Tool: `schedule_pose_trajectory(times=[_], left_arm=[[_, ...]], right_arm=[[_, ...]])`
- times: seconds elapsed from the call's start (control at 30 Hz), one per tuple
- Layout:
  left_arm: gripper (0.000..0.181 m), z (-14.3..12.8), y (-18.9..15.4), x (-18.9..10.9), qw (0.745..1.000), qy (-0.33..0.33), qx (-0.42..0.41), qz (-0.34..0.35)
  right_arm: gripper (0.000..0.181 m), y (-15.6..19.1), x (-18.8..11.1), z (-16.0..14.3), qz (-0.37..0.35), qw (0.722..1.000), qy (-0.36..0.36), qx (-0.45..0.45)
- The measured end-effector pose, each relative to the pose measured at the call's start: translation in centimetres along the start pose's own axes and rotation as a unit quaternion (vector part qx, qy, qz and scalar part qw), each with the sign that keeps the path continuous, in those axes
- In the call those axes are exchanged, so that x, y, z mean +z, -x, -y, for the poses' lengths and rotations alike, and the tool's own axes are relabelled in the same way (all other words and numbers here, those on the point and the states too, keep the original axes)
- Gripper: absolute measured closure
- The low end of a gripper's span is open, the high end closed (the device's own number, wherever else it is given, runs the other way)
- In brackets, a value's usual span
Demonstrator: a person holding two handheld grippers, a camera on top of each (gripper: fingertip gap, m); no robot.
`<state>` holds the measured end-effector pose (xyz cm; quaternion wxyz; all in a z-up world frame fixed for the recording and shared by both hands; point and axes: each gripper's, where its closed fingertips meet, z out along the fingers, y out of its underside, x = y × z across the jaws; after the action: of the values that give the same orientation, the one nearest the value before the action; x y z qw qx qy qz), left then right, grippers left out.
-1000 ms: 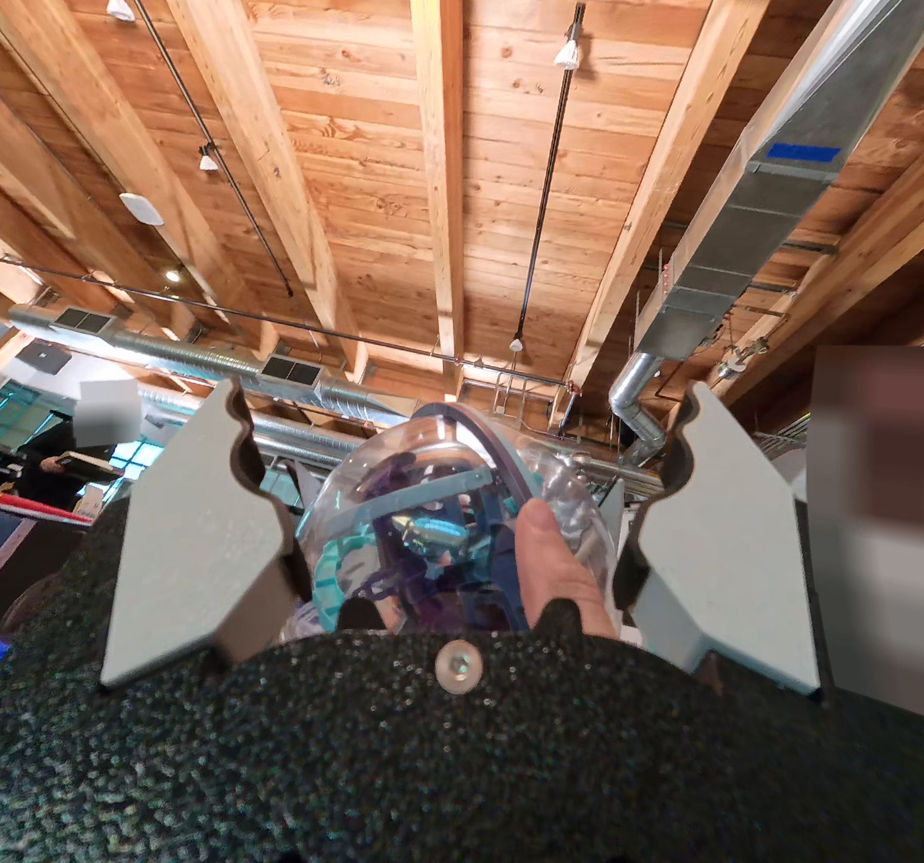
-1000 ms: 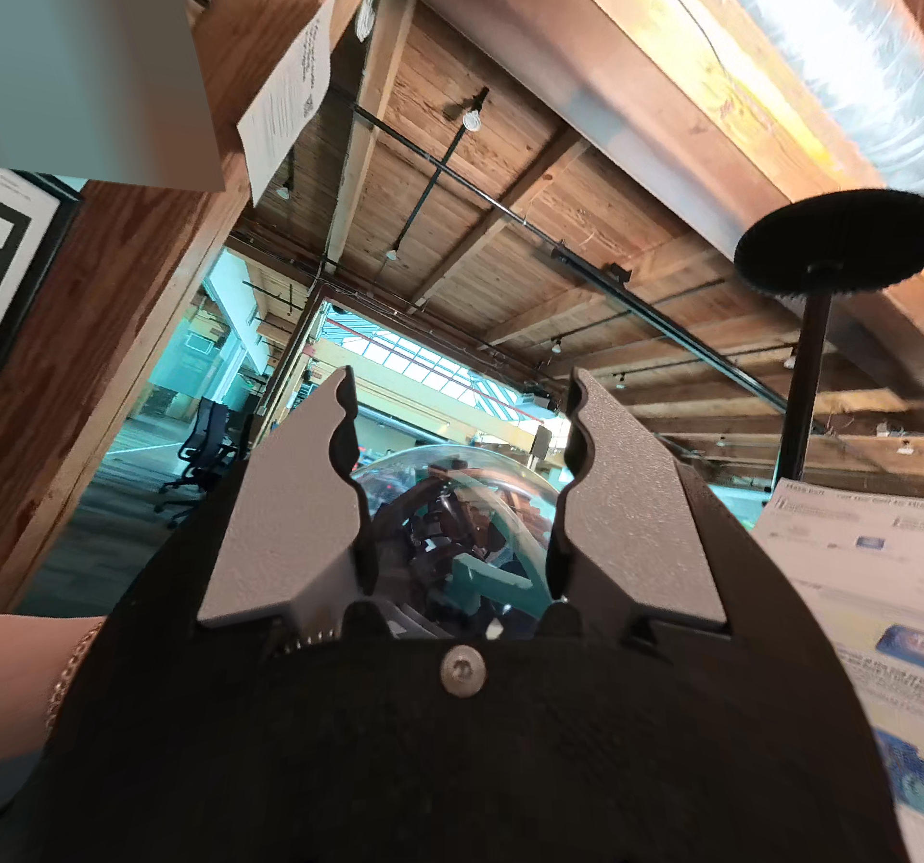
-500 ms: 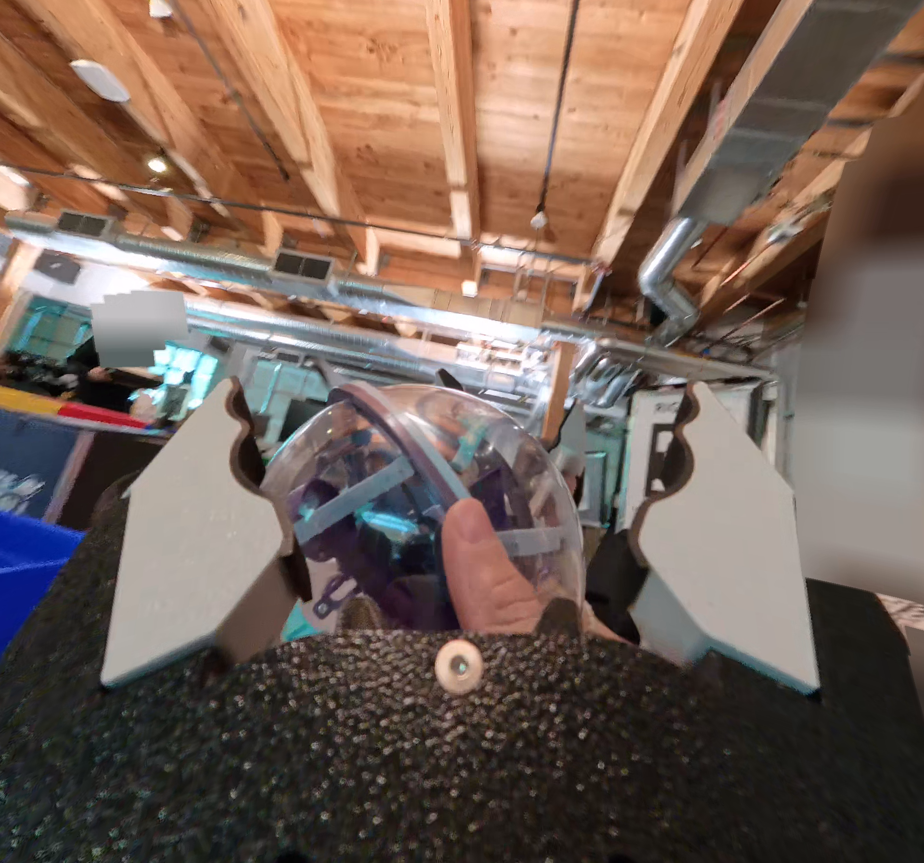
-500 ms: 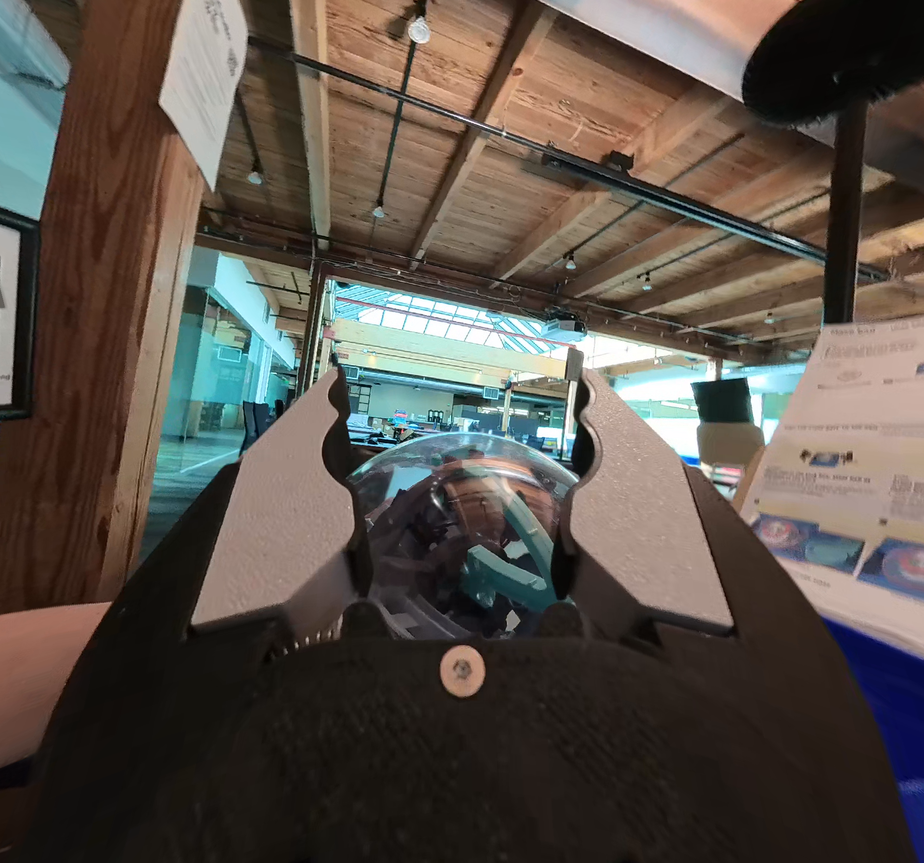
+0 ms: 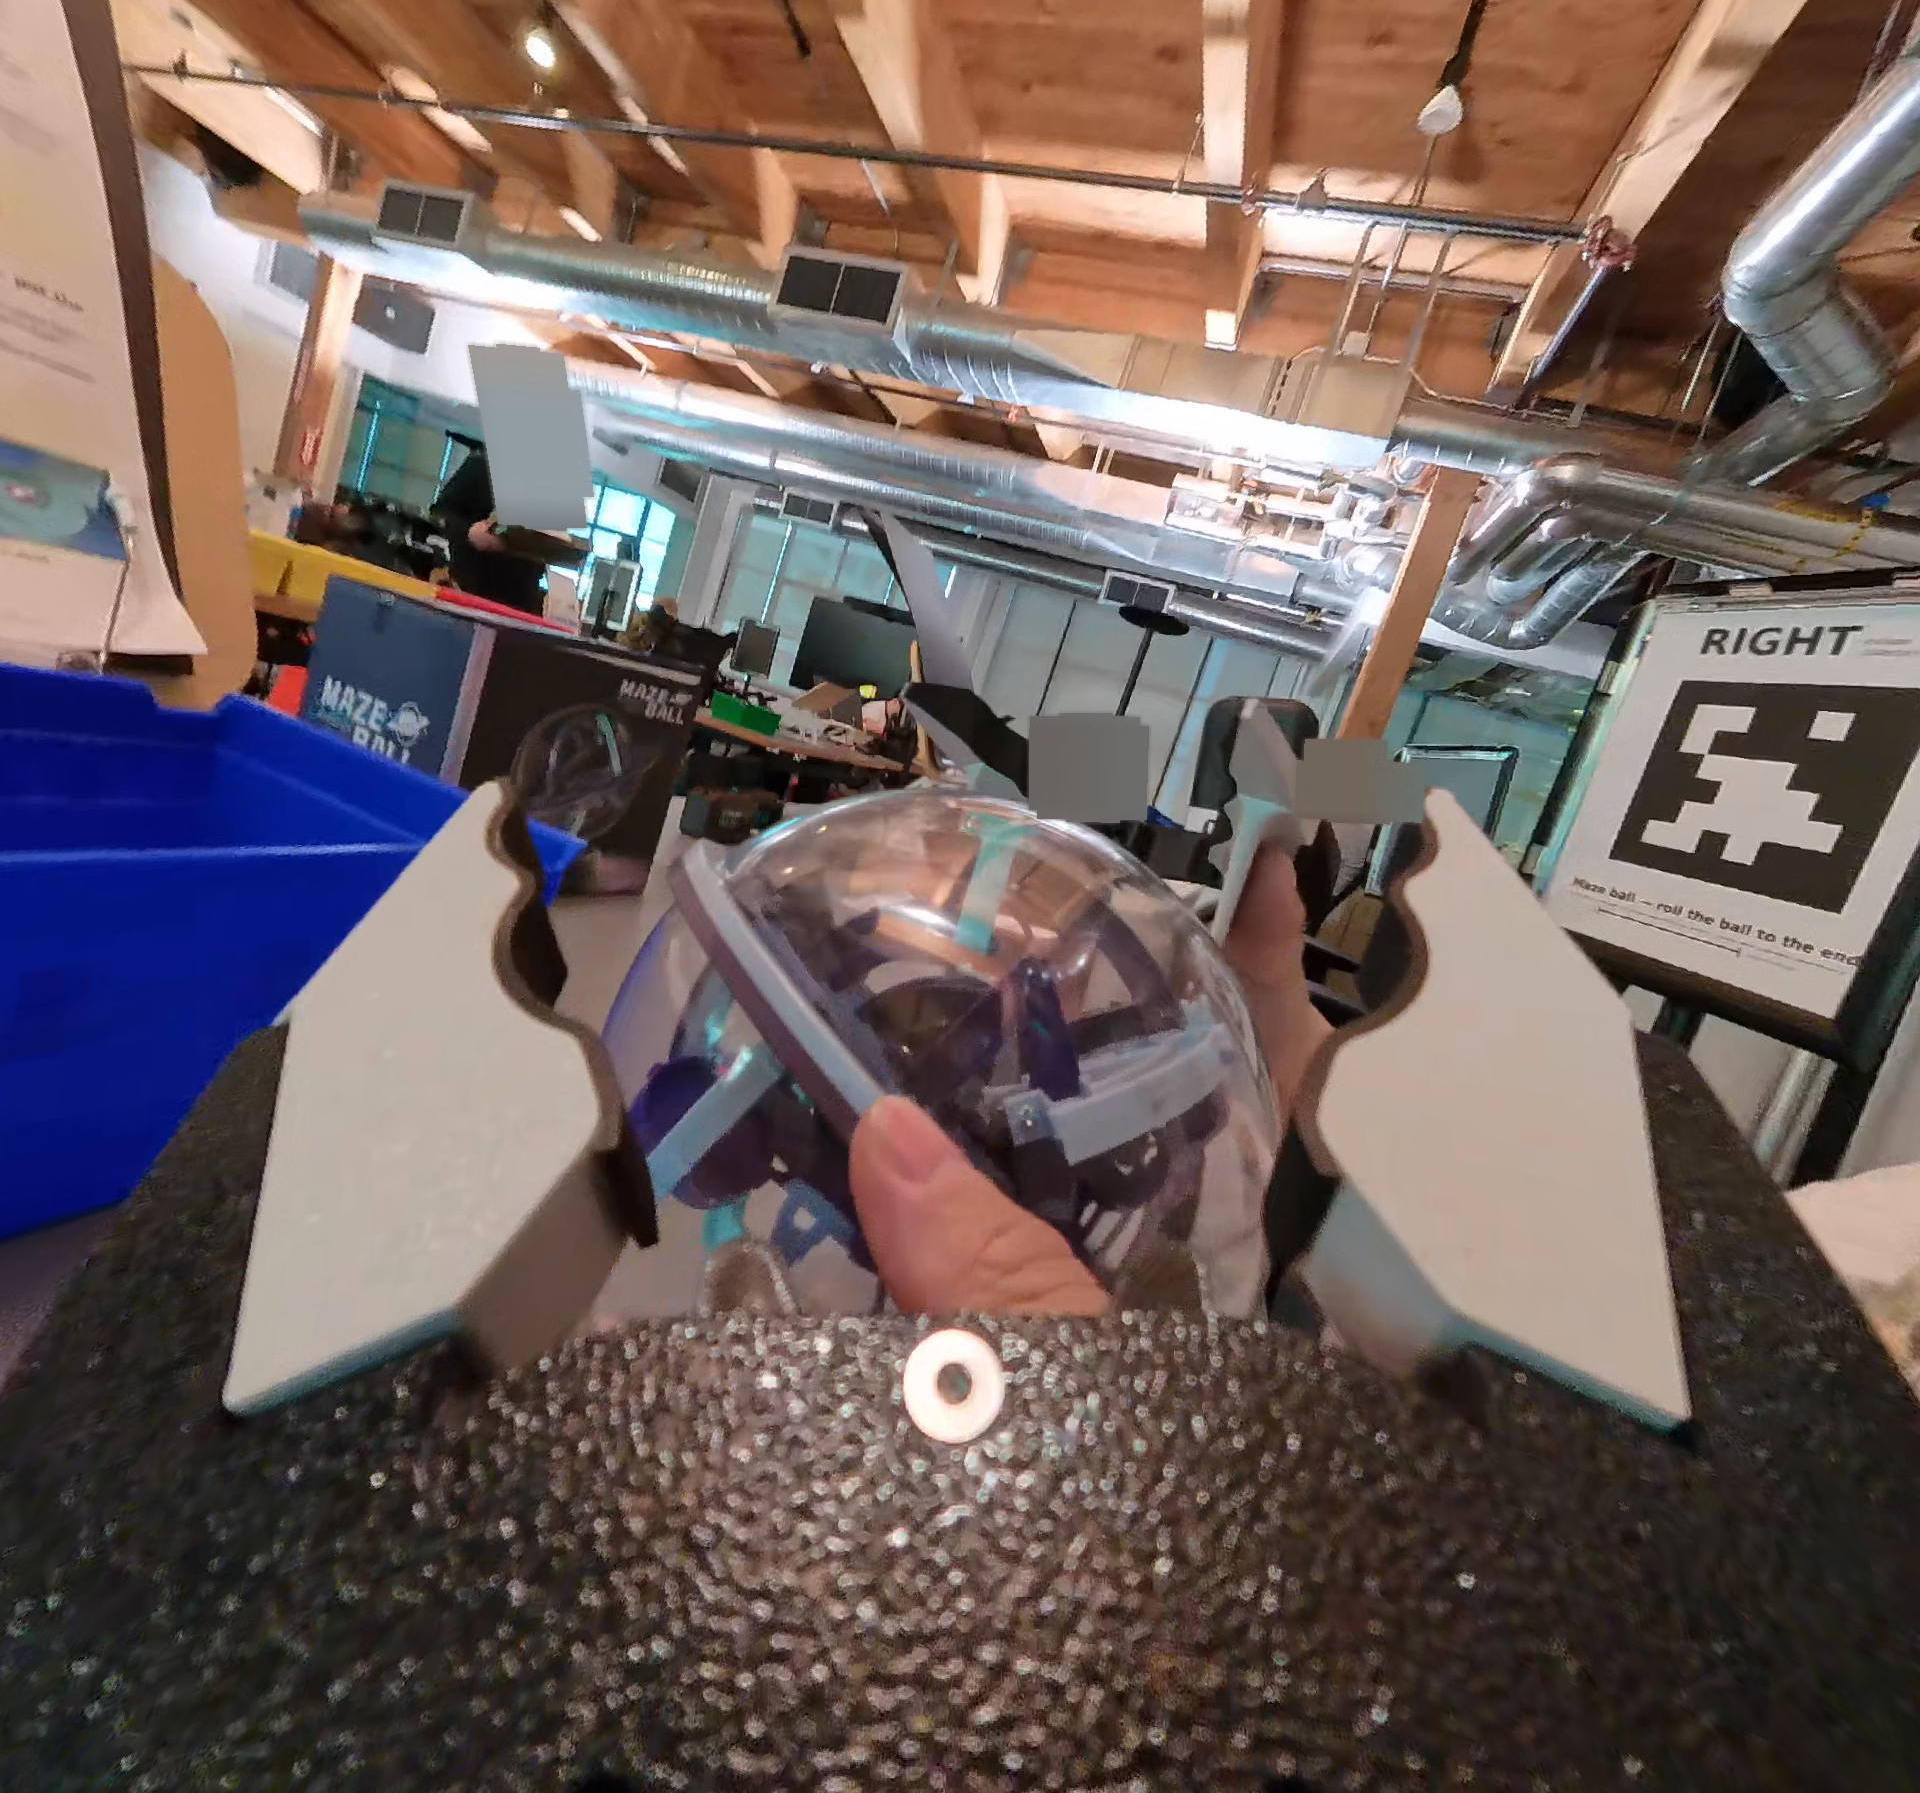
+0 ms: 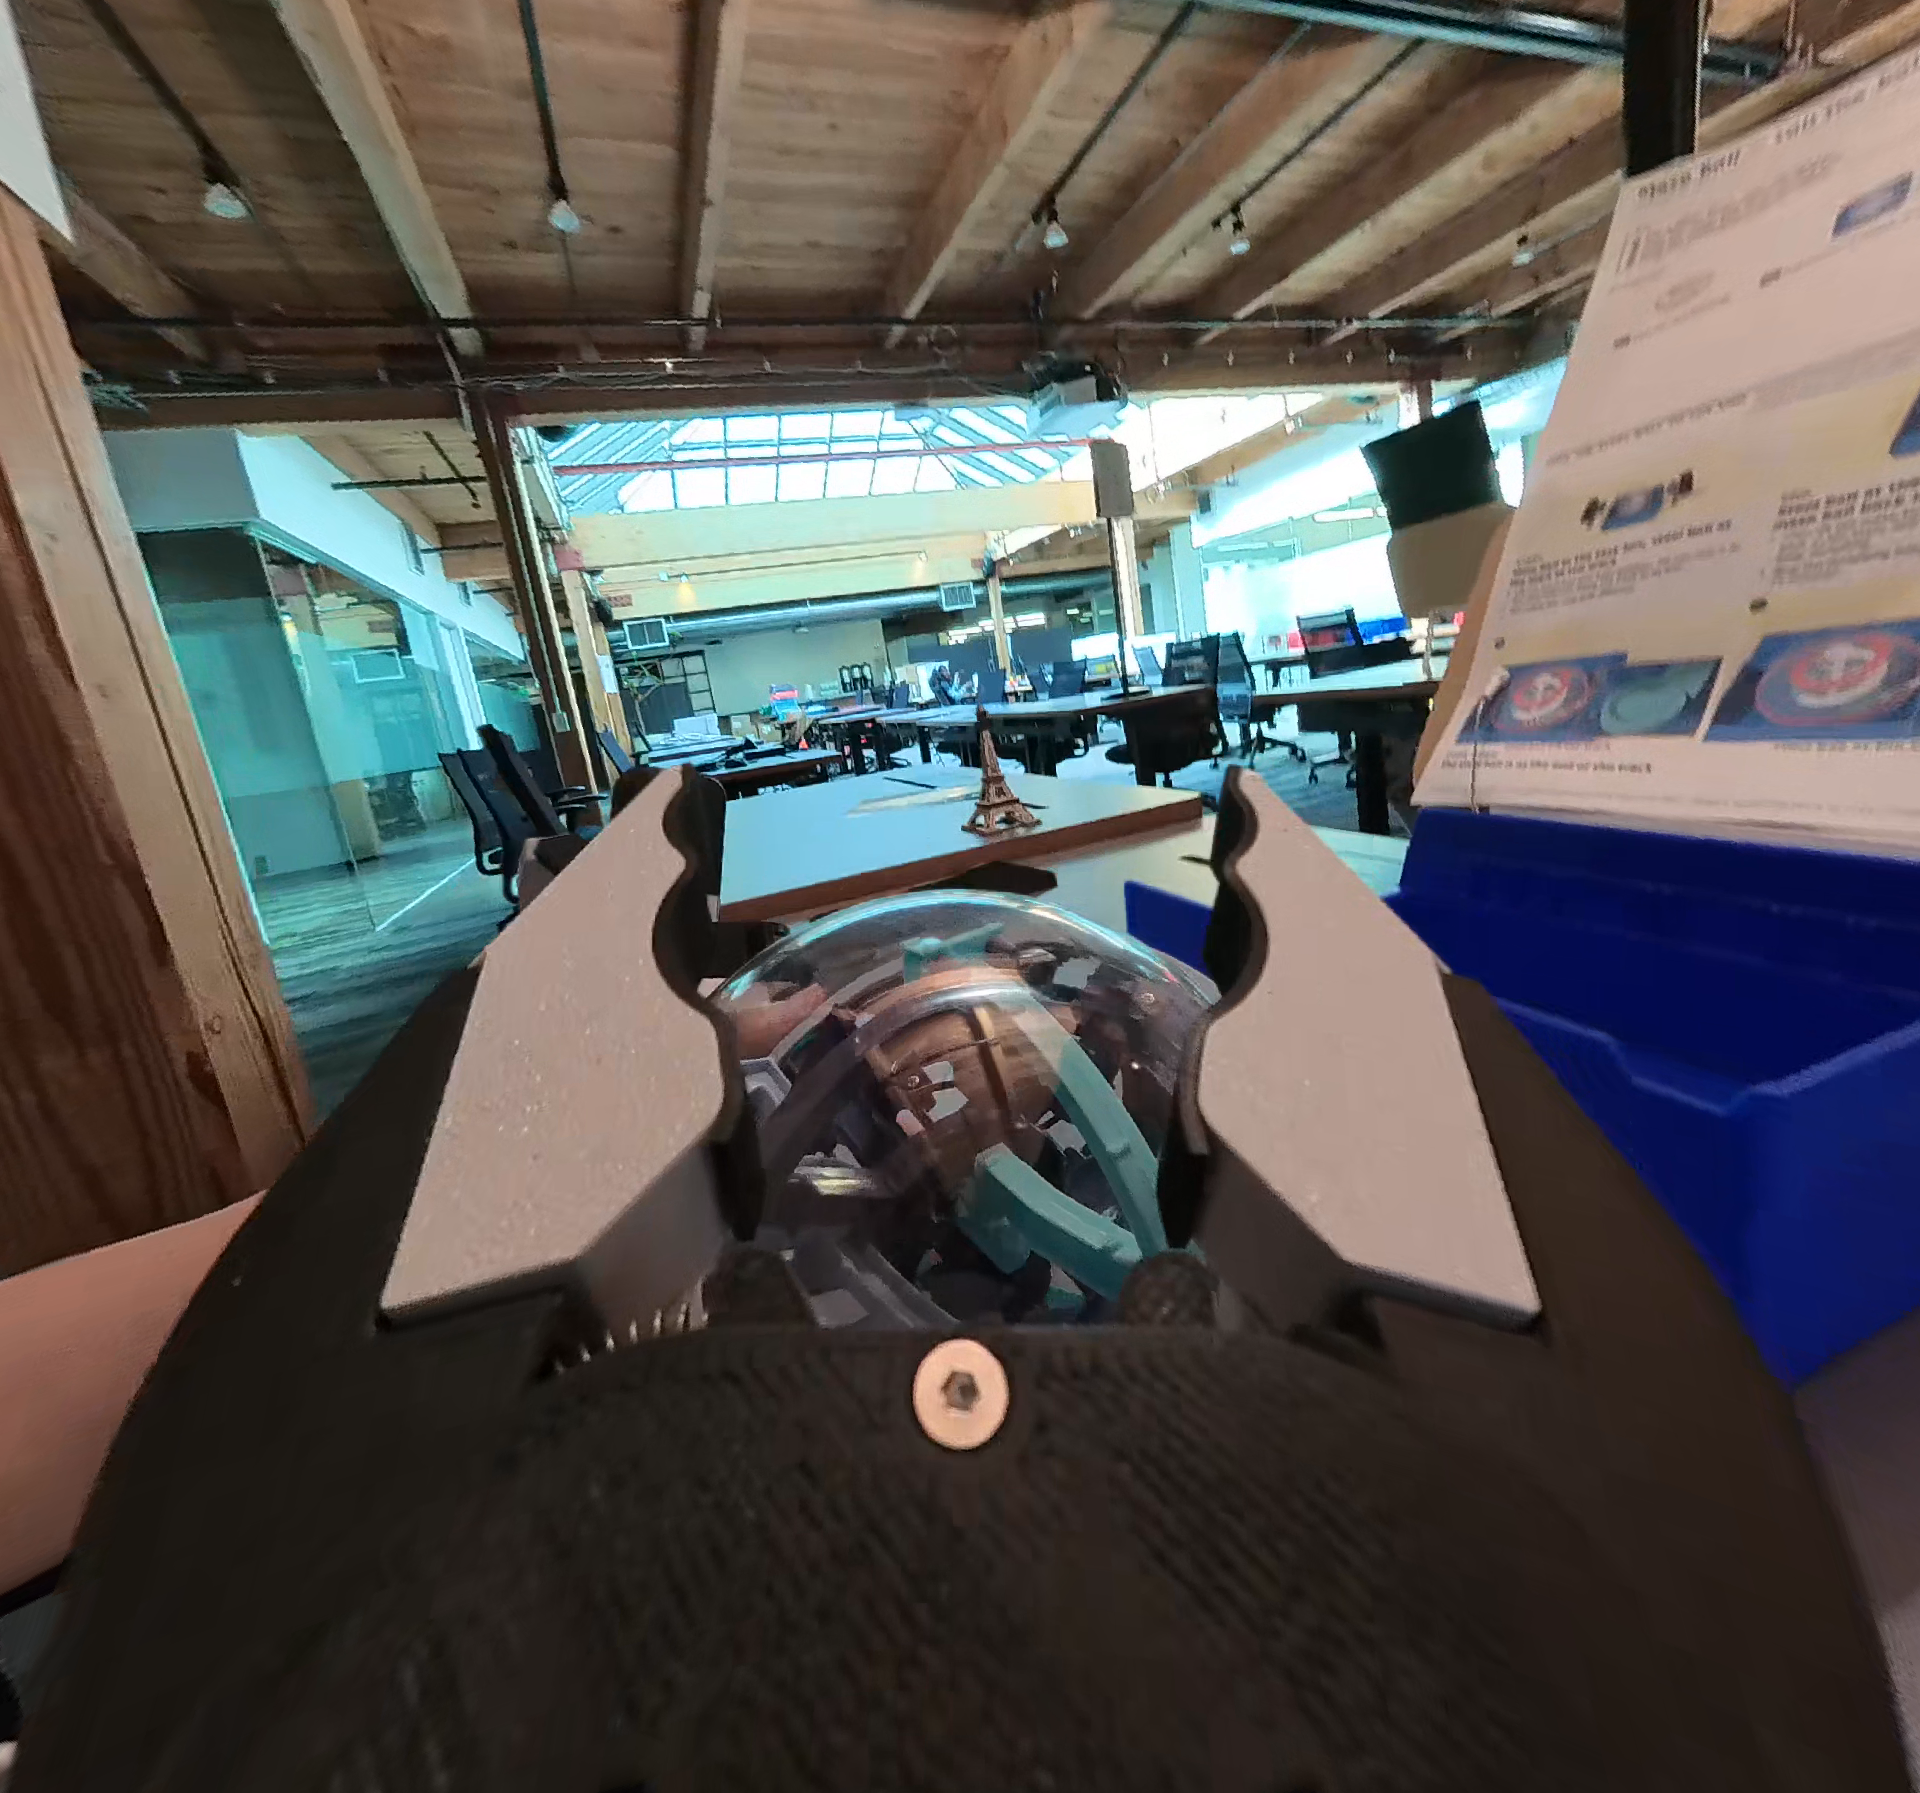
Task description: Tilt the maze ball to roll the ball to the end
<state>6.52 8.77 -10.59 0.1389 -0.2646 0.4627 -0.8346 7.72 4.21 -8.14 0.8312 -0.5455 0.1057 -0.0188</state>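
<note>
The left gripper point(image 5: 961, 1005) stands spread, fingers flanking the maze ball point(image 5: 935, 1037) at frame centre; contact cannot be confirmed. A thumb point(image 5: 956, 1213) presses its shell. The seam band runs upper left to lower right. The right gripper point(image 6: 961, 1005) pinches the maze ball point(image 6: 956, 1089). Since 0.5 s ago, both views have pitched down from the ceiling, revealing a blue bin point(image 5: 156, 912).

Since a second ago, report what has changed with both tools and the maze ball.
Both tools pitched down from the ceiling to level; a blue bin came into view. The maze ball stays between the left tool, with a thumb on it, and the right tool, clamped on it.
</note>
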Motion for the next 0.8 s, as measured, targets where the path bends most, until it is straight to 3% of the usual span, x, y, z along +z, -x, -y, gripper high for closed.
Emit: schedule_pose_trajectory(times=[0.33, 0.63, 0.8], left_arm=[[0.026, -1.4, 0.5, 0.0, 0.998, 0.023, -0.065, -0.011], [0.026, -2.2, 3.5, -0.9, 0.990, 0.075, 0.070, 0.094], [0.026, -4.7, 3.7, -1.2, 0.981, 0.166, 0.047, 0.093]], right_arm=[[0.069, -1.1, 0.2, -2.5, -0.015, 0.997, 0.067, 0.027], [0.070, -0.4, 0.4, -4.1, -0.012, 0.993, 0.110, -0.037], [0.072, -0.8, 0.3, -7.1, -0.020, 0.977, 0.177, -0.115]])
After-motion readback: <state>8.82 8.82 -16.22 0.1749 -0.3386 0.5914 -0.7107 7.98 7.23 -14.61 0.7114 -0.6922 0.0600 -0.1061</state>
